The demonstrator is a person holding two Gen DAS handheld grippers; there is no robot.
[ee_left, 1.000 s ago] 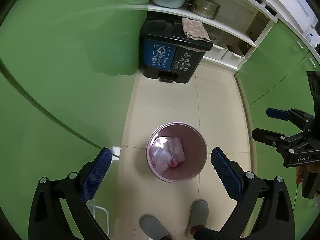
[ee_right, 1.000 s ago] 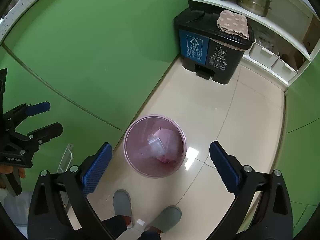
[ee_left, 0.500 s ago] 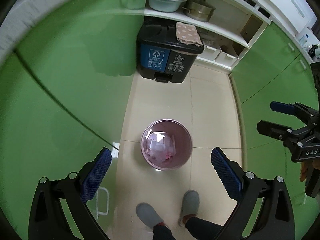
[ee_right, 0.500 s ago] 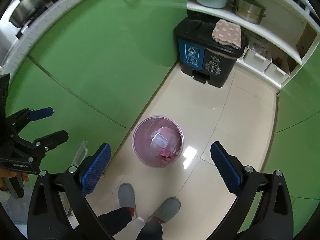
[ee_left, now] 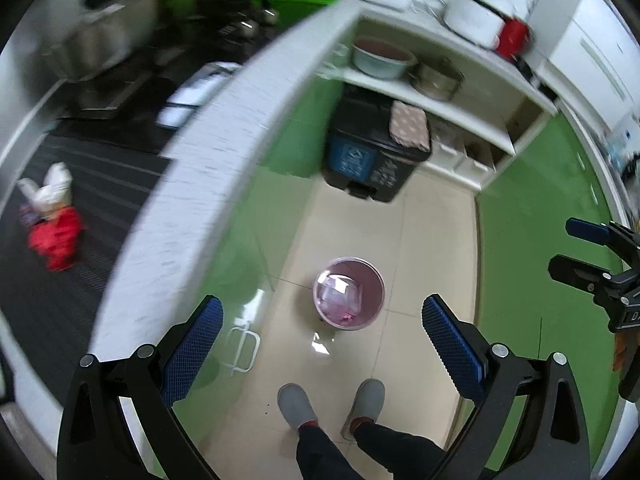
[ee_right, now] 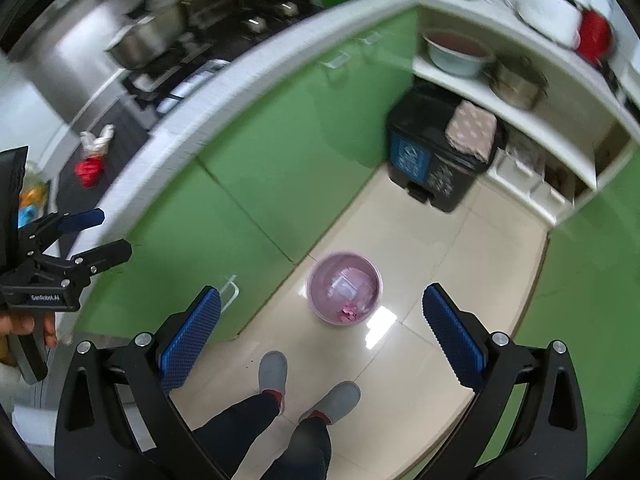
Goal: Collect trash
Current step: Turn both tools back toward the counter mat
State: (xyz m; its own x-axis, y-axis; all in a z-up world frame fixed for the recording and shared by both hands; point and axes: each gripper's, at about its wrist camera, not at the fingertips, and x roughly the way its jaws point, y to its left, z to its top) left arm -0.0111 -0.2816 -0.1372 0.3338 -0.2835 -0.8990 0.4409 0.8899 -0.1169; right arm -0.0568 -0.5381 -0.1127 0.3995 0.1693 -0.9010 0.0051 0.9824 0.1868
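A pink round bin [ee_left: 349,292] stands on the tiled floor far below, with clear plastic and pink scraps inside; it also shows in the right wrist view [ee_right: 345,289]. My left gripper [ee_left: 322,350] is open and empty, high above the floor. My right gripper [ee_right: 320,348] is open and empty too. Red and white crumpled trash [ee_left: 54,224] lies on the dark countertop at the left, and shows smaller in the right wrist view [ee_right: 91,160]. Each gripper appears at the edge of the other's view, the right one [ee_left: 576,252] and the left one [ee_right: 100,236].
A black two-part pedal bin [ee_left: 374,160] with a cloth on top stands against the shelves. Green cabinets line both sides of the narrow floor. The white counter edge [ee_left: 192,184] curves at left, with a stove and pots behind it. My slippered feet [ee_left: 332,402] are below.
Both grippers have risen well away from the pink bin, which now looks much smaller. The countertop, stove and red trash have come into view at the left. Both stay open.
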